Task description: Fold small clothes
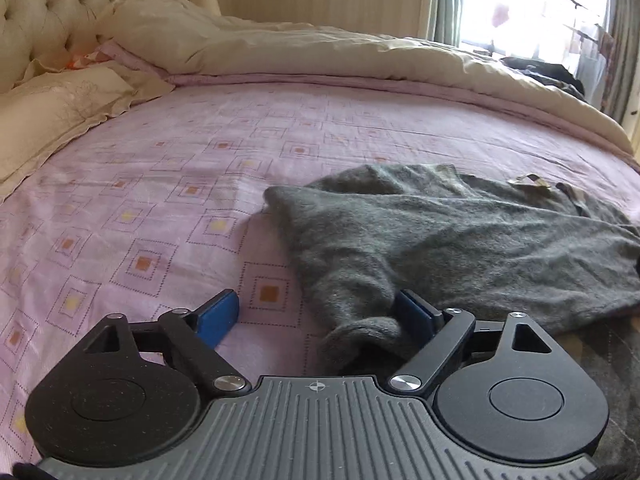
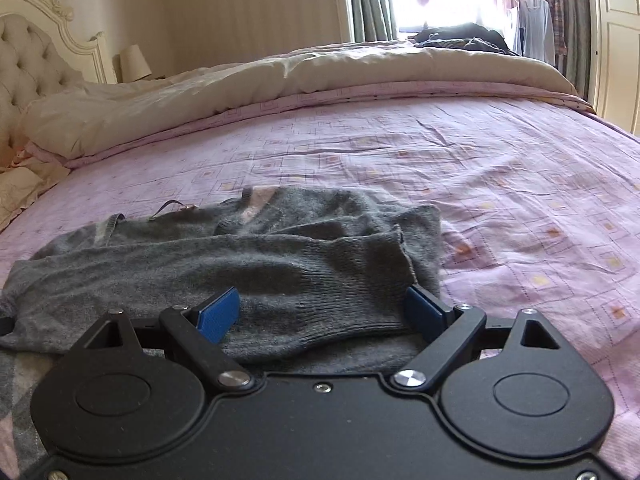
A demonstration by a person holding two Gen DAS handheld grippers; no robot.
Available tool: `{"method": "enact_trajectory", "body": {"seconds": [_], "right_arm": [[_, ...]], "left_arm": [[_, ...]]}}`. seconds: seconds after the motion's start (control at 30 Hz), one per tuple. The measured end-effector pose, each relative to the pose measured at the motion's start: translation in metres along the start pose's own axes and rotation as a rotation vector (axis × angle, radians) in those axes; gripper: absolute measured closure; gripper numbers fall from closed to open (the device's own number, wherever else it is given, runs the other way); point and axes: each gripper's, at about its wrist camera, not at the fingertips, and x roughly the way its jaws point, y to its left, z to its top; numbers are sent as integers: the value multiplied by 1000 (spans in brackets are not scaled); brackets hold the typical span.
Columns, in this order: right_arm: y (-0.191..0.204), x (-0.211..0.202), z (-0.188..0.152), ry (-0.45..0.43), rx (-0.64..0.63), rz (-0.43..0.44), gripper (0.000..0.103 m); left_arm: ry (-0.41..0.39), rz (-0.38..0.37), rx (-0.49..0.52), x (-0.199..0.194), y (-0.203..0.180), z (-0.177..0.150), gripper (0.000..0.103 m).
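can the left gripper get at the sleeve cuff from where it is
Probably yes: the left gripper has its jaws open, and the grey sweater's cuff already lies between them against the right finger, with nothing covering it.

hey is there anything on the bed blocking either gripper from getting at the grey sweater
Nothing visible does. The grey sweater lies directly between the open jaws of the right gripper, and its sleeve end sits inside the open jaws of the left gripper. Around it, only the pink bedsheet shows.
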Motion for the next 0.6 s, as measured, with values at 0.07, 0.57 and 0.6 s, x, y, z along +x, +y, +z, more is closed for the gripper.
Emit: {"method": "enact_trajectory", "body": {"seconds": [0.07,0.57,0.6], "right_arm": [[-5,-17,1,-20,32,20,12],[-17,-169,-79,60,41,139,11],[-16,-176,-86,74,38,144,11]], "left_arm": [[14,3,23,-6,3,0,17],[54,-136,-74,-139,28,-69,18],[58,-145,-73,-146,27,-76,18]]}}
